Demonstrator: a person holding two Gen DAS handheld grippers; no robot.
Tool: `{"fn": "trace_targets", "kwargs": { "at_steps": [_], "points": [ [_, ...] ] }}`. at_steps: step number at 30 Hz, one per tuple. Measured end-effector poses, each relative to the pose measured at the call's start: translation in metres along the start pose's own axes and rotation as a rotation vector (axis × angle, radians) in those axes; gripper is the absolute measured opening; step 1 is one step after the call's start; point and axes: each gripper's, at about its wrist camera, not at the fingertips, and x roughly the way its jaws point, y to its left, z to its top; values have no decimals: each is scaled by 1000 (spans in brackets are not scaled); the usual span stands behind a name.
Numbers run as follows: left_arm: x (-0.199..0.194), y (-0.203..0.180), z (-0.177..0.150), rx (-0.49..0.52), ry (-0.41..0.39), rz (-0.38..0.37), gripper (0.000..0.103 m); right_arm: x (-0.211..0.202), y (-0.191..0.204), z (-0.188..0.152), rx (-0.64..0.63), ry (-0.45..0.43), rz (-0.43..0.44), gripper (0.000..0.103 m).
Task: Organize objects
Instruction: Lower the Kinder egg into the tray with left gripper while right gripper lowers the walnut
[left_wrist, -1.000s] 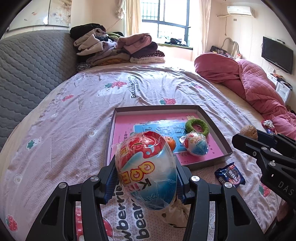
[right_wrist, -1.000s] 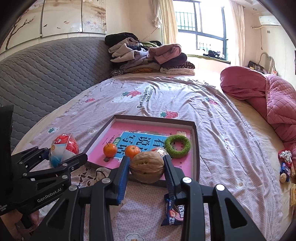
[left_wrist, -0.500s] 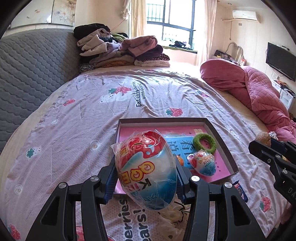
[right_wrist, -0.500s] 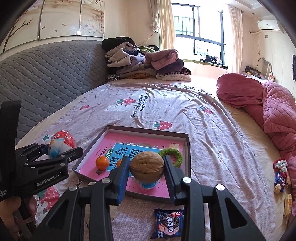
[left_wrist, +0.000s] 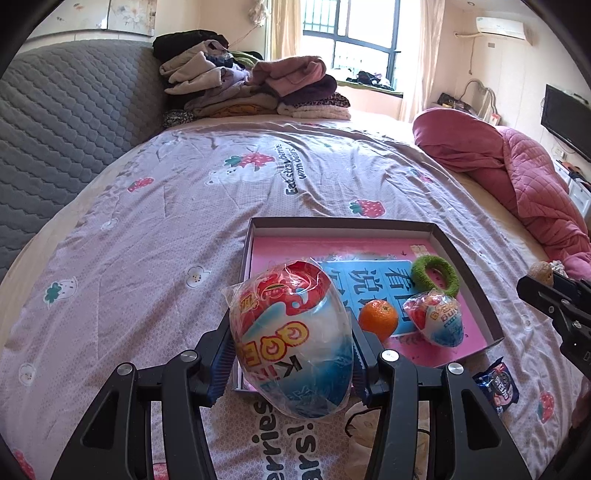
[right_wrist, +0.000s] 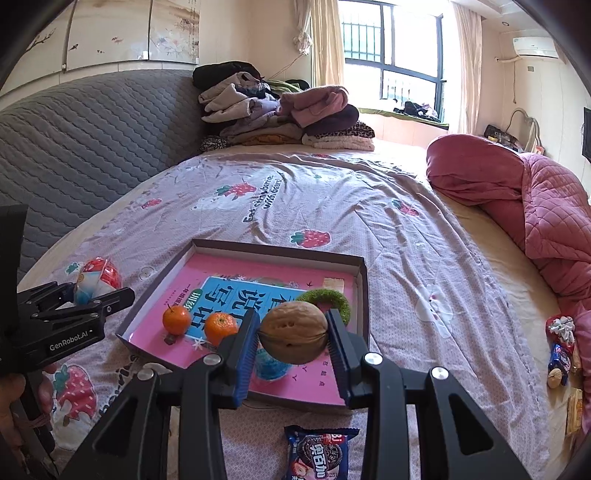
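Observation:
My left gripper (left_wrist: 291, 354) is shut on a large wrapped toy egg (left_wrist: 291, 339), red on top and blue-white below, held over the near left corner of the shallow box tray (left_wrist: 343, 223). My right gripper (right_wrist: 291, 338) is shut on a brown walnut (right_wrist: 293, 336), hovering above the tray's (right_wrist: 277, 249) near edge. Inside the tray lie two oranges (right_wrist: 177, 319) (right_wrist: 220, 326), a green ring (right_wrist: 327, 299) and a smaller wrapped egg (left_wrist: 436, 319). A blue cookie packet (right_wrist: 319, 452) lies on the sheet in front of the tray.
A folded clothes pile (right_wrist: 280, 114) sits at the far end of the bed. A pink quilt (right_wrist: 524, 206) is bunched along the right side, with small snacks (right_wrist: 559, 350) beside it. A grey padded headboard (right_wrist: 74, 136) runs along the left. A hand (right_wrist: 14, 391) holds the left gripper.
Both grippers drew back from the tray and slightly down, still holding the egg and the walnut. In the left wrist view the tray slid rightward and farther away.

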Motion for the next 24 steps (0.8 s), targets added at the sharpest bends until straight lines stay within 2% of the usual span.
{"fn": "trace_targets", "kwargs": {
  "at_steps": [12,24],
  "points": [
    [31,-1,-25,40,55,14,54,41,-17,-30,16,91,-23,37],
    [49,-1,-28,42,78,14,54,54,-19,-33,15,108,-27,37]
  ]
}}
